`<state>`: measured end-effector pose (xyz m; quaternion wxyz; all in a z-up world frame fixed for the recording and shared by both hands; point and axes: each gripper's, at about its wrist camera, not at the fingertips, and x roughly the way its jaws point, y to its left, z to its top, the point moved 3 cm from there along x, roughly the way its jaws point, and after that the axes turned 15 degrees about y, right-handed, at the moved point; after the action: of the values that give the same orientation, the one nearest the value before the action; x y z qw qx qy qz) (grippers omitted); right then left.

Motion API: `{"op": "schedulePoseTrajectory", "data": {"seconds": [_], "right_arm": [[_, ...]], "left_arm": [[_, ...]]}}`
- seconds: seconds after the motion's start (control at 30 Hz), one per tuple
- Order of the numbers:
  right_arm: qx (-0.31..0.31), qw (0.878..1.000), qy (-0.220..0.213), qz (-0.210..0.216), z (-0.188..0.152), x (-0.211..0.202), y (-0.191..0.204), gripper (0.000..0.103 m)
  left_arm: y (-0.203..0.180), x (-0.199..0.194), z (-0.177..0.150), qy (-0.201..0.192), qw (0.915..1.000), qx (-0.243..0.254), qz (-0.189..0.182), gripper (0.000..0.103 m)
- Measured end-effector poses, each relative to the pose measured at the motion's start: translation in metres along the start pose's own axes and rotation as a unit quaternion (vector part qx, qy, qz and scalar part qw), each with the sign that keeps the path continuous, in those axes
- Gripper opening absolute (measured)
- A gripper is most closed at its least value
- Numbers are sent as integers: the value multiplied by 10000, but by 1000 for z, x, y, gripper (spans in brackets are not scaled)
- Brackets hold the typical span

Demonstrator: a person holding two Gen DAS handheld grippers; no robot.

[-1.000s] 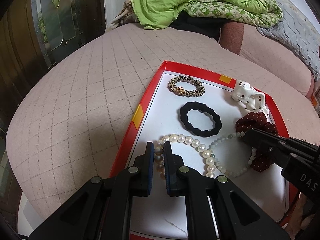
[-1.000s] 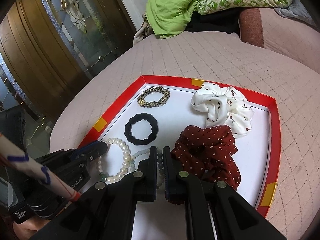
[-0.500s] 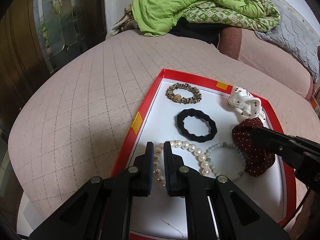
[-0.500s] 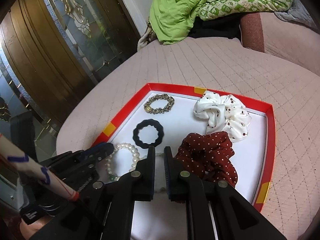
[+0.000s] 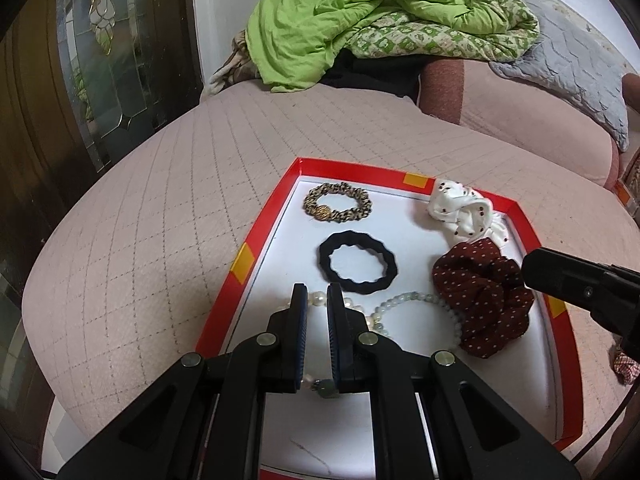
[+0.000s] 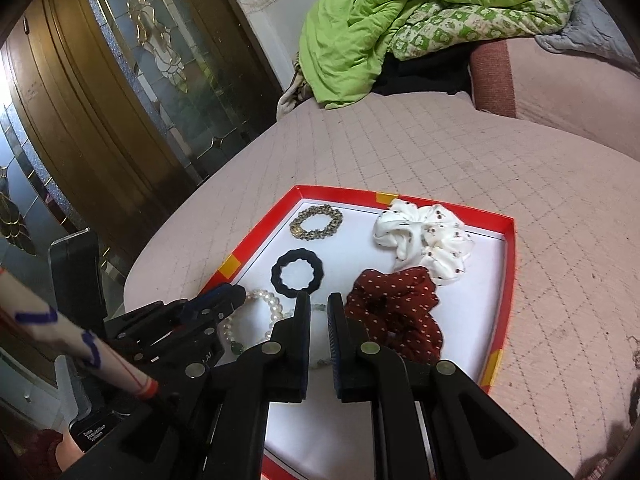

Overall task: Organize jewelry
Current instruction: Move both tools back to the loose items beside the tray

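we see a red-rimmed tray point(image 5: 256, 248) with a white floor sitting on a pink quilted bed point(image 5: 152, 216). in it: a leopard-print hair tie point(image 5: 338, 202) at the far left, a black wavy hair tie point(image 5: 358, 262) just nearer, a white dotted scrunchie point(image 5: 464, 210) far right, a dark red dotted scrunchie point(image 5: 484, 300) touching it on the near side. a pearl bracelet point(image 6: 264, 312) and a pale green bead bracelet point(image 5: 416, 312) lie side by side at the near end (partly hidden by the fingers). left gripper point(image 5: 317, 300) hangs above the pearls, jaws nearly pressed together, nothing pinched. right gripper point(image 6: 318, 308) likewise nearly together and empty, above the pale beads beside the red scrunchie. a green quilt point(image 5: 360, 16) is piled at the back.
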<state>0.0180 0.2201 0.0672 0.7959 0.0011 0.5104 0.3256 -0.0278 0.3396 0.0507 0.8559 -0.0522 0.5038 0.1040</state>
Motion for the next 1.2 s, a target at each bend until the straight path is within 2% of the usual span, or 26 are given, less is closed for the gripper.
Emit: {"op": "schedulePoseTrajectory", "data": {"seconds": [0.23,0.3,0.37,0.77,0.97,1.1,1.2], "right_arm": [[180,9995,-223,-113,-14,-24,-18,10],[336,9989,-275,-164,-23,-32,-32,11],[471,9982,-322,-183,-27,-40,-45,11],[1387,9854,-864,-487,-60,-108,-125,11],[1804,9730,-1250,-717,-77,-151,-156,11],[2236,9599,-1471,-838,-96,-181,-186,11],[2578,9492,-1538,-945,-115,-196,-213,11]], "left_arm": [[-21,-7,0,-156,9997,201,-17,9],[-27,-9,0,-201,9994,284,-19,13],[-32,-11,-1,-234,9992,329,-32,20],[-74,-25,-11,-299,9968,730,-115,21],[-117,-54,-25,-354,9915,1130,-533,21],[-161,-72,-34,-322,9815,1669,-881,22],[-190,-79,-40,-219,9744,1911,-1165,27]]}}
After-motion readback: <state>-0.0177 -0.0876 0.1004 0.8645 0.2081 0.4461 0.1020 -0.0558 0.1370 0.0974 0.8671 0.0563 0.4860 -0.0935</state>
